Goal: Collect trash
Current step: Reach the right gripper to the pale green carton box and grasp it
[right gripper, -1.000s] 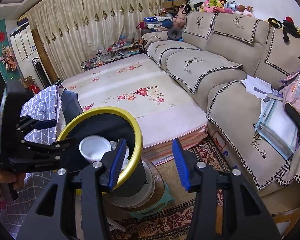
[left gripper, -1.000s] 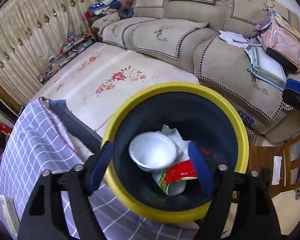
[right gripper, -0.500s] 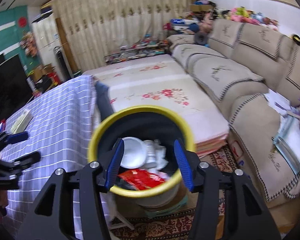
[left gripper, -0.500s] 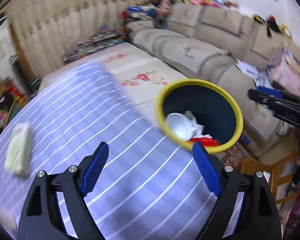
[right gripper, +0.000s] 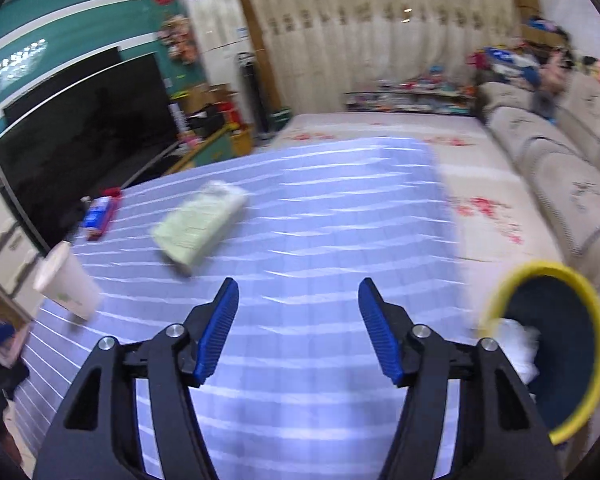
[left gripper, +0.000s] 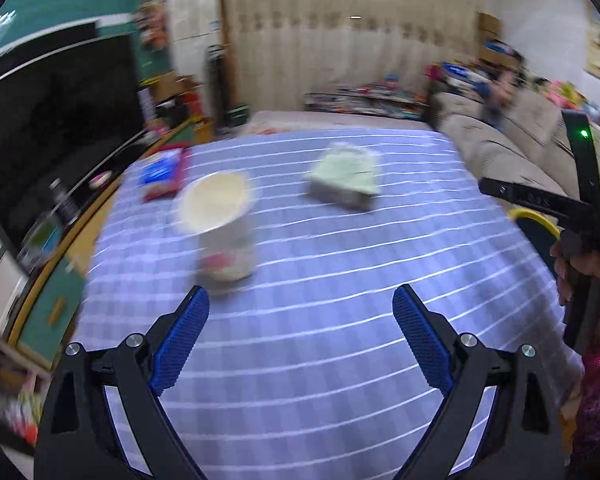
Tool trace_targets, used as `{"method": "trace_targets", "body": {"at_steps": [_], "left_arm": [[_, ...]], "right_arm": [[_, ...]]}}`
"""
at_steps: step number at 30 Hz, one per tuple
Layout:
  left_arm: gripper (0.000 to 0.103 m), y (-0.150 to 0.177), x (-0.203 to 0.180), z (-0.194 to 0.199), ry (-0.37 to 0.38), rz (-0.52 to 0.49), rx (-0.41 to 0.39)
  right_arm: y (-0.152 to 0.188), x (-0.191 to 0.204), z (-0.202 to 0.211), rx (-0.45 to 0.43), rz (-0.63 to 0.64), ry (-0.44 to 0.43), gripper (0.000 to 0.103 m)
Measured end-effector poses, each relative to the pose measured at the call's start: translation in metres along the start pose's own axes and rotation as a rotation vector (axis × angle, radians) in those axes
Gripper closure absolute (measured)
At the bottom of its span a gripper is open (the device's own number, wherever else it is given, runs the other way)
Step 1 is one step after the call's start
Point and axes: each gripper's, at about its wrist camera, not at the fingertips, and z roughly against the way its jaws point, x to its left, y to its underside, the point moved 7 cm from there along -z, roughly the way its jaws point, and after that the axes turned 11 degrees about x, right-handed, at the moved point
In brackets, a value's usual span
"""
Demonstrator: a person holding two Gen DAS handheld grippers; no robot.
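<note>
Both views blurred. My left gripper (left gripper: 300,332) hangs over the table (left gripper: 340,320) with its checked cloth, jaws released and just been spreading wider, nothing between them. Going left to right in the left view: red-blue packet (left gripper: 162,174) near the far-left corner, paper cup (left gripper: 220,228) upright toward the left edge just beyond the left finger (left gripper: 180,336), pale green tissue pack (left gripper: 346,180) toward the far edge, yellow-rimmed bin (left gripper: 536,220) past the right edge. My right gripper (right gripper: 298,326) is also released, jaws just been opening, empty. In its view the bin (right gripper: 560,344) sits off the table's right edge with white trash inside.
</note>
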Motion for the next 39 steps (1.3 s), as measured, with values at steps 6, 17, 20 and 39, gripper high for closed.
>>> {"method": "trace_targets", "body": {"at_steps": [6,17,20,39], "left_arm": [[0.011,0.015,0.05,0.002,-0.02,0.069,0.007],[0.011,0.022,0.05,0.006,0.005,0.052,0.001],[0.011,0.023,0.048,0.004,0.007,0.053,0.011],[0.011,0.028,0.032,-0.017,0.045,0.027,0.062]], "right_arm": [[-0.028,0.087,-0.06,0.011,-0.01,-0.002,0.024],[-0.061,0.118,-0.118,0.011,-0.101,0.177,0.016],[-0.068,0.132,-0.13,0.008,-0.073,0.247,0.015],[-0.057,0.032,-0.121,0.08,-0.096,0.323,0.011]]}}
